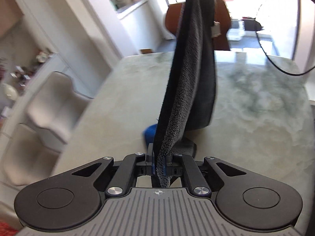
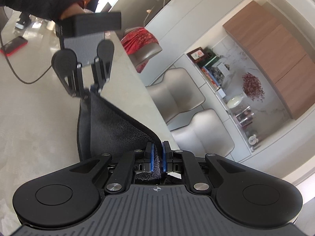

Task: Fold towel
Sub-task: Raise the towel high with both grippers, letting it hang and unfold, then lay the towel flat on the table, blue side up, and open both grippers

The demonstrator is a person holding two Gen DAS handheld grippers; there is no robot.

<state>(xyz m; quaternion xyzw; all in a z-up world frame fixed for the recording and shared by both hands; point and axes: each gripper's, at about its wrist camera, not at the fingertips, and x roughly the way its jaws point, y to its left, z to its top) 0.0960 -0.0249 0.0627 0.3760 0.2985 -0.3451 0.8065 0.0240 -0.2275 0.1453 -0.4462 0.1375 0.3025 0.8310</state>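
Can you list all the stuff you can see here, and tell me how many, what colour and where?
towel: one, dark grey, hanging in the air between both grippers, above the table
table: one, pale marbled, under the towel
phone: one, black with a red edge, lying on the table
cable: one, black, looping across the table
chairs: two, beige, beside the table
brown chair: one, at the table's far end
shelf: one, white, by the wall, full of small things
blue thing: one, behind the towel, too hidden to name
left gripper: one, black, jaws shut on the towel
right gripper: one, black, jaws shut on the towel
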